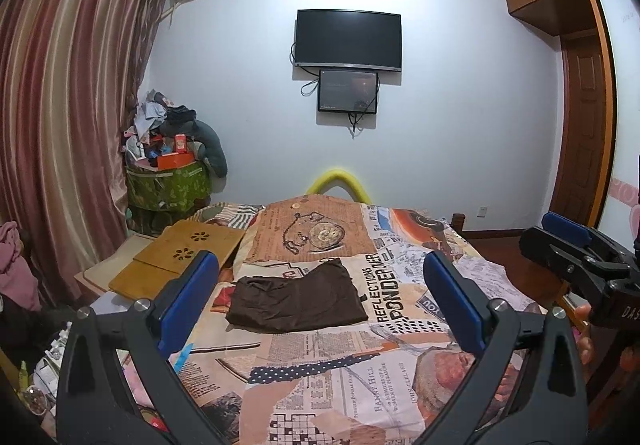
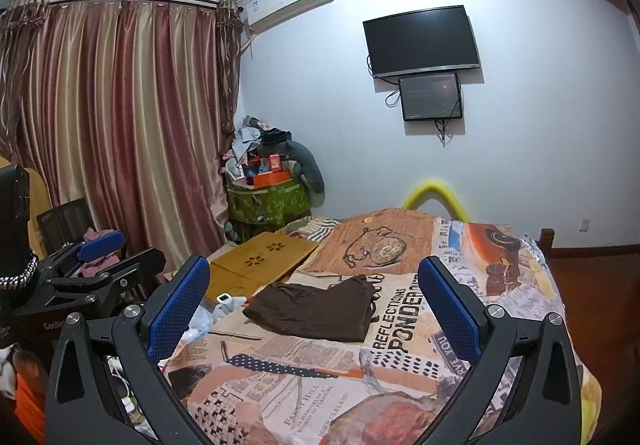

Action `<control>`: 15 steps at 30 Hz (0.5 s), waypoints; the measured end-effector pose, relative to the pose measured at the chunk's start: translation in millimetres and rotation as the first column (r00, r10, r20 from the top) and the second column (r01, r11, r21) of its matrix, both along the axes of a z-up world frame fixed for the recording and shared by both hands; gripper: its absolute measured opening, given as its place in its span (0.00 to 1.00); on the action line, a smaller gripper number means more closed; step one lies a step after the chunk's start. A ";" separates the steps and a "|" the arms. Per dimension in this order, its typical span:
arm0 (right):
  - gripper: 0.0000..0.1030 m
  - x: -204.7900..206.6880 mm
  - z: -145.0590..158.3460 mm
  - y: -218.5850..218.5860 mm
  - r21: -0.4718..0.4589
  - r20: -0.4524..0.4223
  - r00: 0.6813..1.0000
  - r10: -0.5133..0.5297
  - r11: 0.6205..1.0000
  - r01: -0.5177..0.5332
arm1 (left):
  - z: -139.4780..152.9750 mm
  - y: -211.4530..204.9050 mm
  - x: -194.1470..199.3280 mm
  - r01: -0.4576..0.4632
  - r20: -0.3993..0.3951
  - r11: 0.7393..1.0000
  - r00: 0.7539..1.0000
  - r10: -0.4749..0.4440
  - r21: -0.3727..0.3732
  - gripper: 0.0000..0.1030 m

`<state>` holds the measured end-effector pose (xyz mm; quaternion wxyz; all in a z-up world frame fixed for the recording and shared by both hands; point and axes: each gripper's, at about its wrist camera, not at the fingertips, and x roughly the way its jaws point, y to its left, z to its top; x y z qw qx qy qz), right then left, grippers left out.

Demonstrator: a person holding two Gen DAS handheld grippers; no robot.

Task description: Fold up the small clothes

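A dark brown garment (image 1: 296, 297) lies folded into a flat rectangle on the newspaper-print bedspread (image 1: 340, 365). The right wrist view shows the same garment (image 2: 316, 309) in the middle of the bedspread (image 2: 320, 385). My left gripper (image 1: 320, 281) hangs above the near part of the bed, open, with nothing between its blue pads. My right gripper (image 2: 314, 285) is likewise open and empty, back from the garment. Each gripper also shows at the edge of the other's view: the right gripper (image 1: 576, 245) and the left gripper (image 2: 108, 257).
Wooden lap desks (image 1: 180, 257) lie on the bed's left side. A green basket (image 1: 168, 185) piled with clothes and boxes stands in the corner by the striped curtains (image 1: 68, 125). Two screens (image 1: 348, 37) hang on the far wall. A wooden wardrobe (image 1: 580, 105) stands on the right.
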<state>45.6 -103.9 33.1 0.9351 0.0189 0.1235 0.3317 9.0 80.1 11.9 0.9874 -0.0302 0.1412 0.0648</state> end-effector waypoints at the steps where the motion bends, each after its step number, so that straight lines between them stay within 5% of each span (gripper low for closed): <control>1: 1.00 -0.5 0.3 0.1 0.000 0.001 1.000 -0.001 1.000 0.001 | 0.2 0.5 0.7 0.003 -0.002 1.000 1.000 -0.004 -0.005 1.00; 15: 1.00 -1.1 0.4 3.0 -0.004 0.000 1.000 0.001 1.000 -0.001 | -0.4 -0.4 -0.1 0.008 0.003 1.000 1.000 -0.008 -0.013 1.00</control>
